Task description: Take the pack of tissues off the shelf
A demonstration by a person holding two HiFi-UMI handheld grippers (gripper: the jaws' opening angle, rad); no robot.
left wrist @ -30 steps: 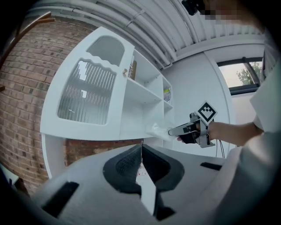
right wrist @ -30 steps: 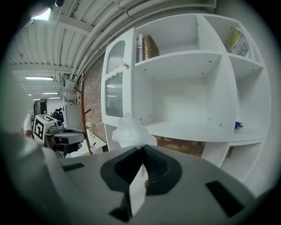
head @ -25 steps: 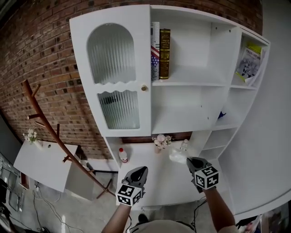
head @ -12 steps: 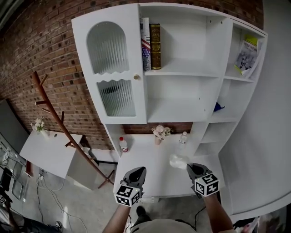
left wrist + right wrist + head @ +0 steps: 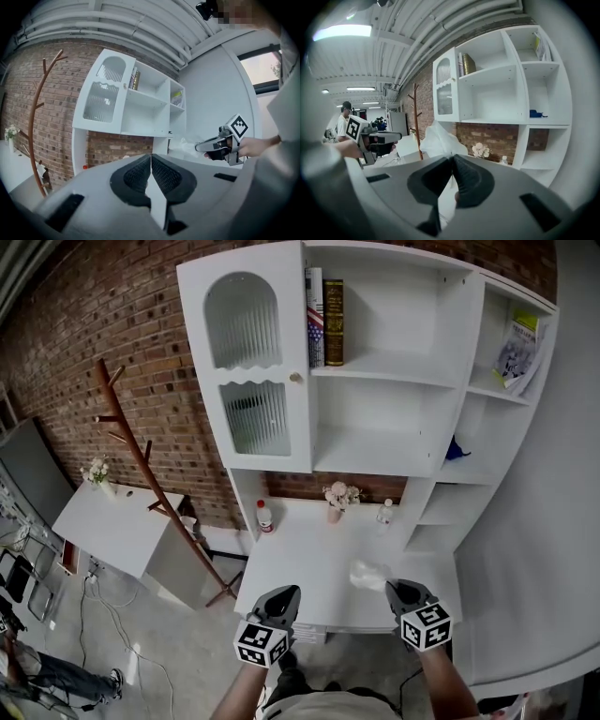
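We grip the pack of tissues (image 5: 368, 573) by one edge, clamped in the right hand-held gripper (image 5: 397, 591) at 5 o'clock above the counter (image 5: 300, 568), clear of the shelf (image 5: 389, 365) as the task requires, while the left hand-held gripper (image 5: 284, 597), jaws together and empty, waits at 6 o'clock.

Even, bright light fills my head view; the white shelf (image 5: 375, 442) shows soft shadow inside its compartments. A ceiling strip light (image 5: 342, 31) glares at the far left of my right gripper view (the window (image 5: 267, 68) washes out pale in the left one). Both gripper views bend and darken at their edges.
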